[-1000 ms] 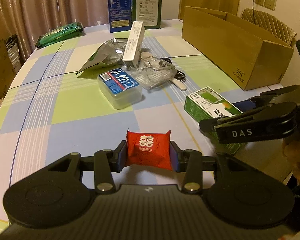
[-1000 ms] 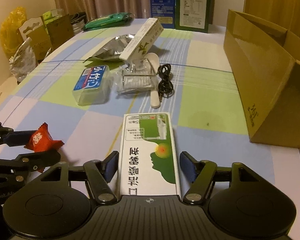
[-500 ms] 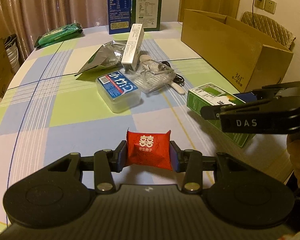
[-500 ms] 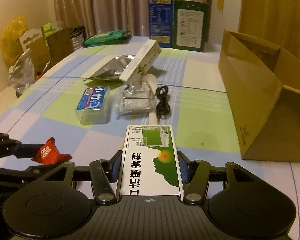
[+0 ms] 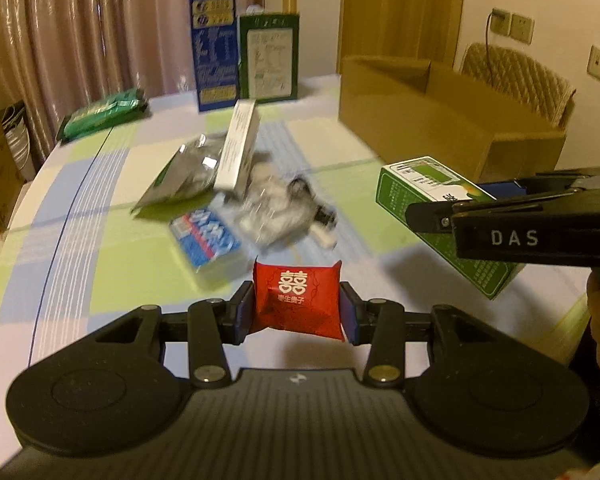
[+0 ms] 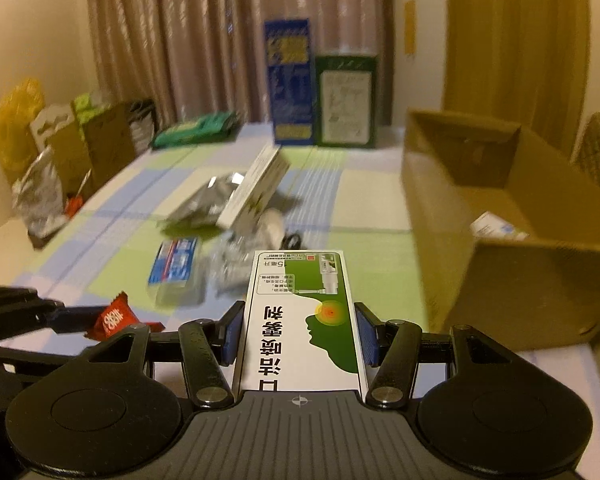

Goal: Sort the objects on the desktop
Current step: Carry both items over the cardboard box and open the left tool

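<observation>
L gripper (image 5: 298, 312) clamps red candy packet (image 5: 298, 302), R gripper (image 6: 300, 334) clamps green spray box (image 6: 302, 320); cardboard box (image 6: 500, 216) holds one item, tabletop (image 5: 100, 248) pile unsorted

Behind your table hang beige pleated curtains (image 5: 80, 32); a quilted tan chair (image 5: 520, 76) stands beneath white wall sockets (image 5: 512, 26).

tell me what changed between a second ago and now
The right gripper closed on the green and white box and lifted it off the table. The left gripper rose too, still clamping the red candy packet. The pile and cardboard box stayed put.
</observation>
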Demonstrator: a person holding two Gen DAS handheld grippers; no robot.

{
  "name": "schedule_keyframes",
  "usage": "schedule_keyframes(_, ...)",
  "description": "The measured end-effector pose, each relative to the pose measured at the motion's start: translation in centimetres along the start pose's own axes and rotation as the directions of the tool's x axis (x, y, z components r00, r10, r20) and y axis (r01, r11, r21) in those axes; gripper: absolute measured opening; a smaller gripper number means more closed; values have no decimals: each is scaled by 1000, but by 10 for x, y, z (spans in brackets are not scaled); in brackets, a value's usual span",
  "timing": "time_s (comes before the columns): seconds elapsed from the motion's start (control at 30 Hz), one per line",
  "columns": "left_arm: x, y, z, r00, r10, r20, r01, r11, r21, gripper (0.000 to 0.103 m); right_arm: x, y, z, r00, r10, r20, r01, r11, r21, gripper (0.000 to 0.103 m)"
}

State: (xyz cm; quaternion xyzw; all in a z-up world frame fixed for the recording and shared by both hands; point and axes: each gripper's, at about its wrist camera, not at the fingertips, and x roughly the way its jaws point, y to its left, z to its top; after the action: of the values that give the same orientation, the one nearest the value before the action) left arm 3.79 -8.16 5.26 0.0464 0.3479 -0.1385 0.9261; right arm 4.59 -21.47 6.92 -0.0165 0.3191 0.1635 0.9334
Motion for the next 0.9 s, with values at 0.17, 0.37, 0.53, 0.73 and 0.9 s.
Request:
schedule_keyframes(0.17,-4,-28,37,998,-45,54,44,999,23,38,-29,-34,28,996,-59,64,55,997,53,53)
schedule_keyframes(0.37,1,-75,87,988,-116,107,109,992,63,38,-53,-89,64,984,-141,111,128,984,121,53)
schedule_keyframes(0.53,16,-108,119,979,-163,119,157,986,60,38,-58,-131,82,980,-162,112,143,976,165,53)
schedule_keyframes(0.73,40,-136,145,974,-198,110,193,980,56,38,-52,-167,86,980,-173,94,156,974,166,53)
schedule_keyframes(0.9,62,-151,157,972,-214,96,209,976,64,38,-42,-191,84,981,-181,76,166,971,174,53)
